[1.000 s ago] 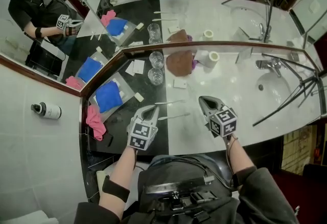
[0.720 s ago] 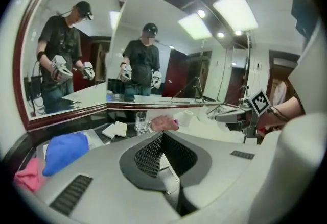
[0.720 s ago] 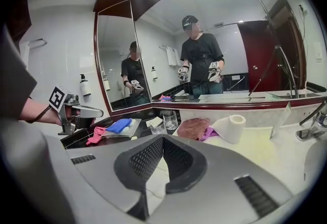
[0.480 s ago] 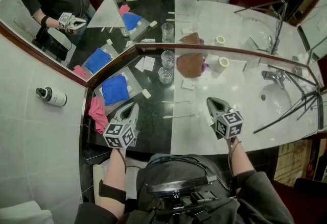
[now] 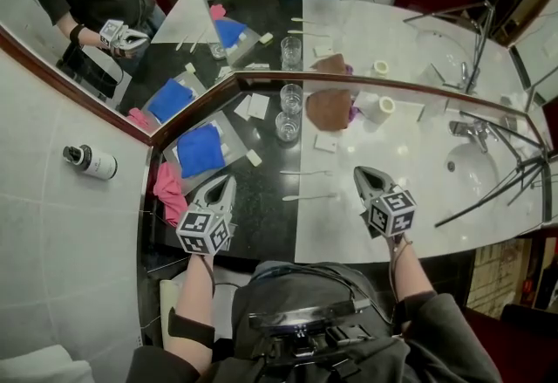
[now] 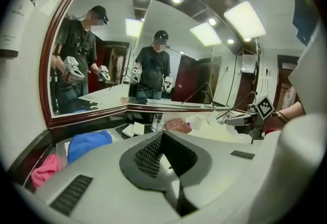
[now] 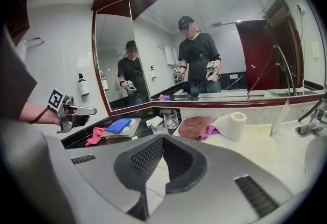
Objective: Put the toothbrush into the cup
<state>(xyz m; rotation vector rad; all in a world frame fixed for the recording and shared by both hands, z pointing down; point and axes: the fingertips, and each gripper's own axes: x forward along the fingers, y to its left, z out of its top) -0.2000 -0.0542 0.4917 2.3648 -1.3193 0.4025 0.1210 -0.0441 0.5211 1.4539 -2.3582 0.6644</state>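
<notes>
Two pale toothbrushes lie side by side across the seam between black and white counter, one farther (image 5: pixel 305 172) and one nearer (image 5: pixel 308 196). Two clear glass cups stand behind them by the mirror, front cup (image 5: pixel 285 126) and back cup (image 5: pixel 291 98); they also show in the right gripper view as cups (image 7: pixel 171 118). My left gripper (image 5: pixel 227 183) is shut and empty over the black counter, left of the toothbrushes. My right gripper (image 5: pixel 360 173) is shut and empty, just right of them. Neither touches a toothbrush.
A brown towel (image 5: pixel 329 111) and a toilet roll (image 5: pixel 381 106) sit right of the cups. A blue cloth (image 5: pixel 200 150) on a tray and a pink cloth (image 5: pixel 167 189) lie at the left. The faucet (image 5: pixel 469 133) and sink (image 5: pixel 466 165) are at the right; mirrors back the counter.
My left gripper has swung left, away from the toothbrushes, and rolled. The right gripper has stayed in place.
</notes>
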